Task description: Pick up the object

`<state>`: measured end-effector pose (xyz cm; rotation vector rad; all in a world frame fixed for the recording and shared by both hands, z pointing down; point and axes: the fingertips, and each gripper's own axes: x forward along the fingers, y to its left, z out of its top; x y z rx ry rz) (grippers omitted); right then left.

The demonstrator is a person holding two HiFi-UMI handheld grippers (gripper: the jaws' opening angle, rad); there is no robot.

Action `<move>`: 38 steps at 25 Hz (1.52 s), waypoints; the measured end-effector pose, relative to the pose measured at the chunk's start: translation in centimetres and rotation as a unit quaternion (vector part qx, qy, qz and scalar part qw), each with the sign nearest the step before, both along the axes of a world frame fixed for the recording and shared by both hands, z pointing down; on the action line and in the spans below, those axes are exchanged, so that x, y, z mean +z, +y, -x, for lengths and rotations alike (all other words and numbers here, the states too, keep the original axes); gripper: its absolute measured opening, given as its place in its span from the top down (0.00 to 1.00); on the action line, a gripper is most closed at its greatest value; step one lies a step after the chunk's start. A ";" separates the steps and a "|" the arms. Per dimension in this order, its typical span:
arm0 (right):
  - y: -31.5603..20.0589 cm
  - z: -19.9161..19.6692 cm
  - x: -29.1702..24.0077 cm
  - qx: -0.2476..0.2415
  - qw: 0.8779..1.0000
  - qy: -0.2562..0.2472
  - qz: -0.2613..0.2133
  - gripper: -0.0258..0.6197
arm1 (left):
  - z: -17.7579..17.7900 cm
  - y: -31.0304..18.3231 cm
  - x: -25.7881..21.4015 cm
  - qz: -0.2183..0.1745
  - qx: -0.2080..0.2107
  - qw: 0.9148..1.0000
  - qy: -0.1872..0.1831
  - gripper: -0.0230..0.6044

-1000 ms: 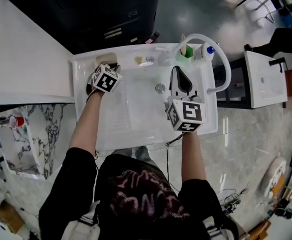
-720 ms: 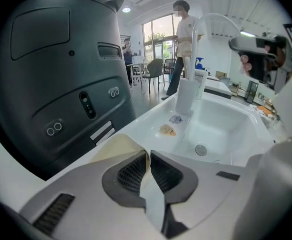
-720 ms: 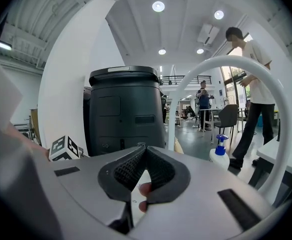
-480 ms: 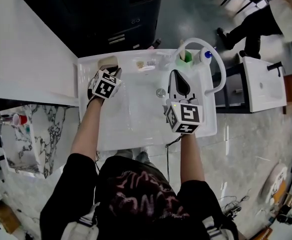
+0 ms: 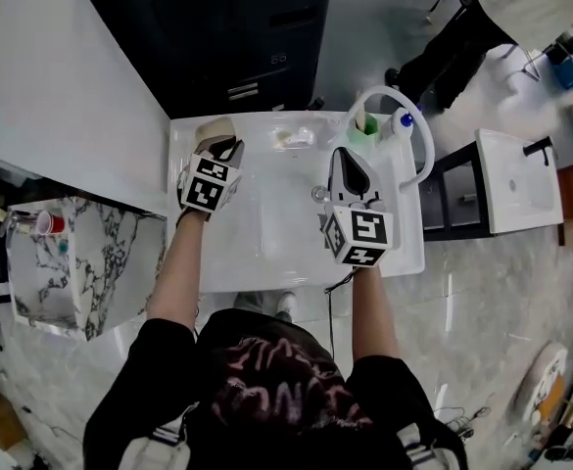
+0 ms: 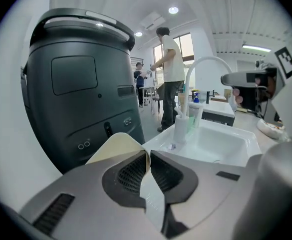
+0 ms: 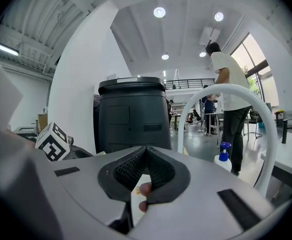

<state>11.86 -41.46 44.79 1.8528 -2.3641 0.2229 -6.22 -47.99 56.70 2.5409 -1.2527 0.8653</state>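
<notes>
L gripper (image 6: pixel 148 154): jaws nearly together, pinched on the edge of a thin cream pad (image 6: pixel 113 145), the object to pick up. Only a narrow strip sits between the jaw faces. Most of the pad sticks out past the tips, to their left. In head view the pad is at the far-left corner of the white sink (image 5: pixel 266 225); can't tell if it's clear of the rim yet.

R gripper (image 7: pixel 146 151): jaws closed tip to tip w/ nothing between them. It hangs over the basin's right side, well apart from the pad.

Beyond the L jaws, to the right: basin, then a white arched faucet (image 6: pixel 205 64) w/ bottles (image 6: pixel 181 128) at its base. Ahead and left: a large black unit (image 6: pixel 76 84). Far behind, a person (image 6: pixel 169 59) stands.

Judgement: the grip looks shallow, so the pad may swing or slip. Best done w/ an even squeeze and a slow, straight lift off the rim, no twisting. R gripper is best kept out of the way.
</notes>
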 end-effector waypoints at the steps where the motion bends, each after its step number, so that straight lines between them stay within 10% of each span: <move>1: 0.3 0.1 -0.2 -0.001 1.000 0.000 -0.001 0.94 | 0.1 0.3 -0.7 -0.007 -0.003 1.000 0.004 0.90; 38: 10.2 -1.1 -5.0 -0.049 0.998 0.009 -0.044 0.94 | 0.7 17.0 -20.3 -0.204 -0.080 0.970 0.105 0.90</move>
